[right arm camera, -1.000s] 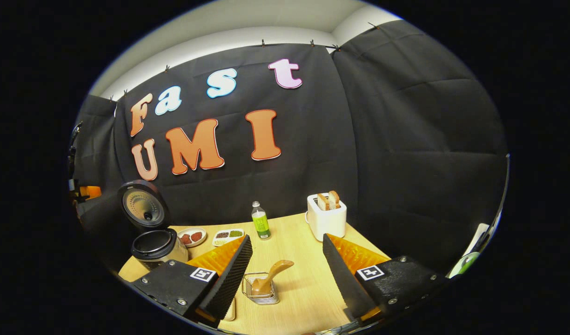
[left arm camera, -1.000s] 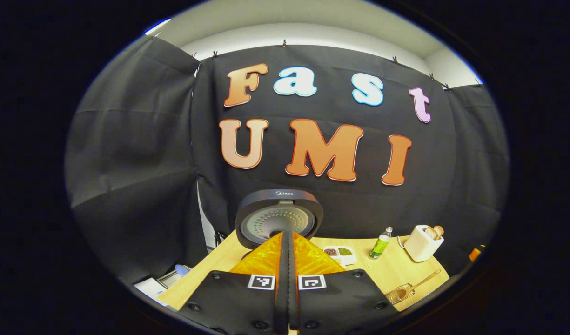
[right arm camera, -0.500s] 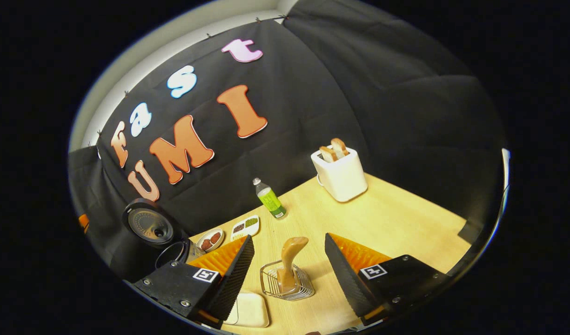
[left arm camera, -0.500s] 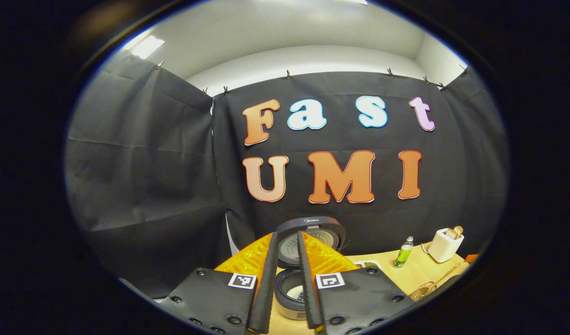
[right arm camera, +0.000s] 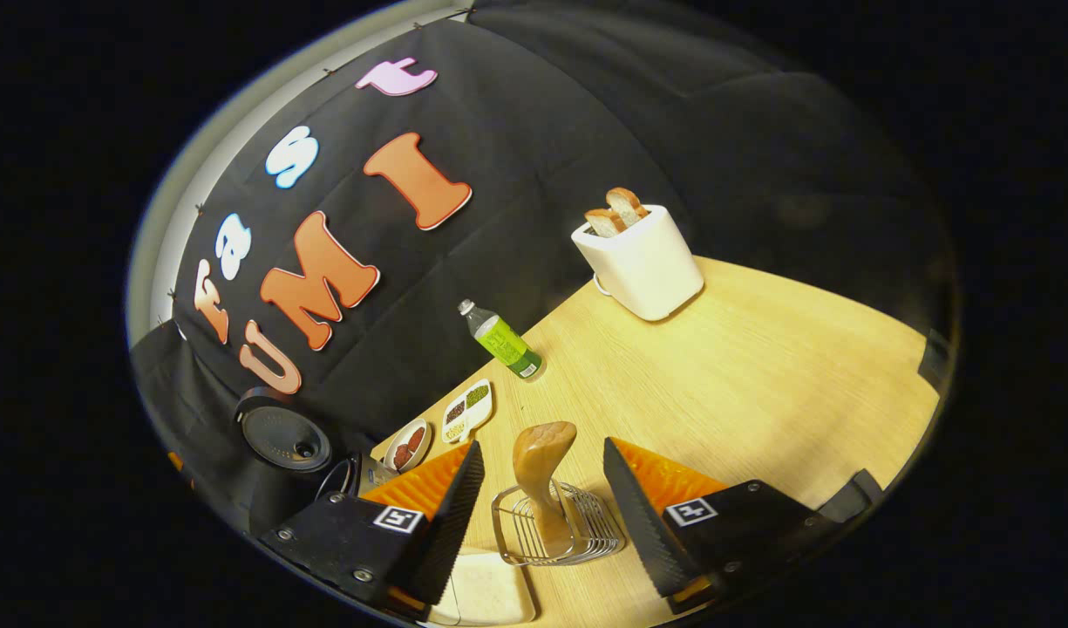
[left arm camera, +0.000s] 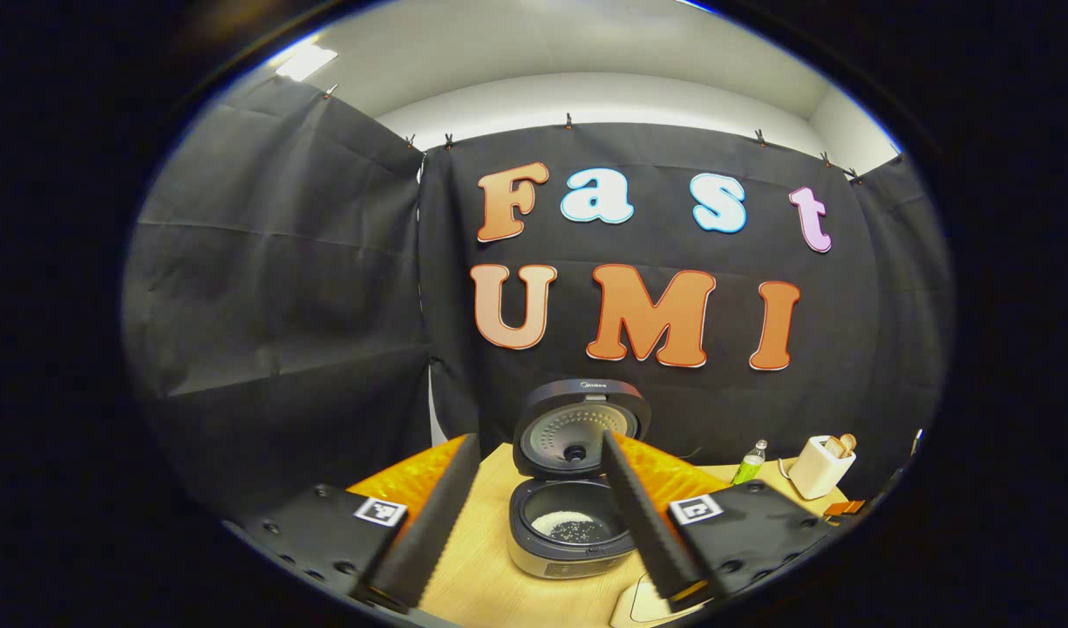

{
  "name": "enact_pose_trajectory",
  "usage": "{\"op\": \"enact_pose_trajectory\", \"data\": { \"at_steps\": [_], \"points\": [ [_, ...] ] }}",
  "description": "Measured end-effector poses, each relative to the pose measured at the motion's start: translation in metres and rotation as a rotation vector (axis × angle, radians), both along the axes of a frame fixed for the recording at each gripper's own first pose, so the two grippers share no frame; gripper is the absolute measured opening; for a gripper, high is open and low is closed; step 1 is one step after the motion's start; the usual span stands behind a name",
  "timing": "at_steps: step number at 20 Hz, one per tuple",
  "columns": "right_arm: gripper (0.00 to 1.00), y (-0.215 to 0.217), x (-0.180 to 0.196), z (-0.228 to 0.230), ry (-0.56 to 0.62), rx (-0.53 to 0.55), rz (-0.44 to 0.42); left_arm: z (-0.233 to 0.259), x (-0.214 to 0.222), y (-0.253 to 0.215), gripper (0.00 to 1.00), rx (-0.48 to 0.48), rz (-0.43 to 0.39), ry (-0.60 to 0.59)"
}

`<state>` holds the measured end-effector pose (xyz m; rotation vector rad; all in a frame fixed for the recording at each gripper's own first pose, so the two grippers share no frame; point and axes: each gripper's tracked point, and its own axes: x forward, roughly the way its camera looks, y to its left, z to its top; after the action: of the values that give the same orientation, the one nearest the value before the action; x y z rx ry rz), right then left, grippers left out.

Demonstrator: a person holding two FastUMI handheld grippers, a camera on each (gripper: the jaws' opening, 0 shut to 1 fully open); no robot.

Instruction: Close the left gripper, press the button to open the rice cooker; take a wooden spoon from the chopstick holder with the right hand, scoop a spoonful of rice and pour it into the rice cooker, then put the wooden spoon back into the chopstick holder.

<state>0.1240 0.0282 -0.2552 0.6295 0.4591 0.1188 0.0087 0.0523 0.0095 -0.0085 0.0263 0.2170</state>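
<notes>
Left gripper view: my left gripper has its fingers spread wide and holds nothing. Between them sits the rice cooker on the wooden table, lid standing upright and open at 12 o'clock from the pot. A small patch of white rice lies at the bottom of the dark inner pot. At 3 o'clock from the cooker, well apart, I see a green bottle and beyond it a white toaster with bread slices sticking up.

Right gripper view: my right gripper also has its fingers spread, touching nothing. The wire chopstick holder stands on the table between the two fingers, and the wooden spoon stands in it, handle end up and tilted slightly. I cannot tell whether the fingers reach level with the handle or hang short of it. A pale tray lies just beside the holder at 7 o'clock. At 10 o'clock from the holder sit a round dish with reddish contents and a divided dish with dark and green grains. The bottle stands at 11 o'clock, the toaster at 1 o'clock, well apart. The open cooker shows at 9 o'clock, partly behind the left finger.
</notes>
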Motion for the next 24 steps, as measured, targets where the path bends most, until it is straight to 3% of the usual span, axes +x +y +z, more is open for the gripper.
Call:
{"op": "enact_pose_trajectory", "data": {
  "at_steps": [3,6,7,11,20,24],
  "points": [
    [0.63,0.001,0.009,-0.007,-0.004,-0.028,-0.011,-0.007,0.0,0.015,1.0,0.018,0.031,0.016],
    [0.43,0.008,0.014,-0.002,-0.004,-0.009,-0.017,-0.015,0.004,0.028,1.0,0.04,0.048,0.032],
    [0.31,0.01,0.013,0.001,-0.008,0.002,-0.016,-0.017,0.006,0.031,1.0,0.038,0.045,0.037],
    [0.17,0.019,0.016,0.007,-0.007,-0.009,-0.04,-0.022,0.024,0.044,0.98,0.033,0.02,0.041],
    [0.12,0.039,-0.012,0.097,-0.157,-0.175,-0.099,-0.028,0.055,0.068,0.99,0.01,-0.078,0.055],
    [0.12,0.077,-0.043,0.142,-0.246,-0.223,-0.058,-0.038,0.063,0.079,0.99,-0.018,-0.123,0.073]
  ]
}}
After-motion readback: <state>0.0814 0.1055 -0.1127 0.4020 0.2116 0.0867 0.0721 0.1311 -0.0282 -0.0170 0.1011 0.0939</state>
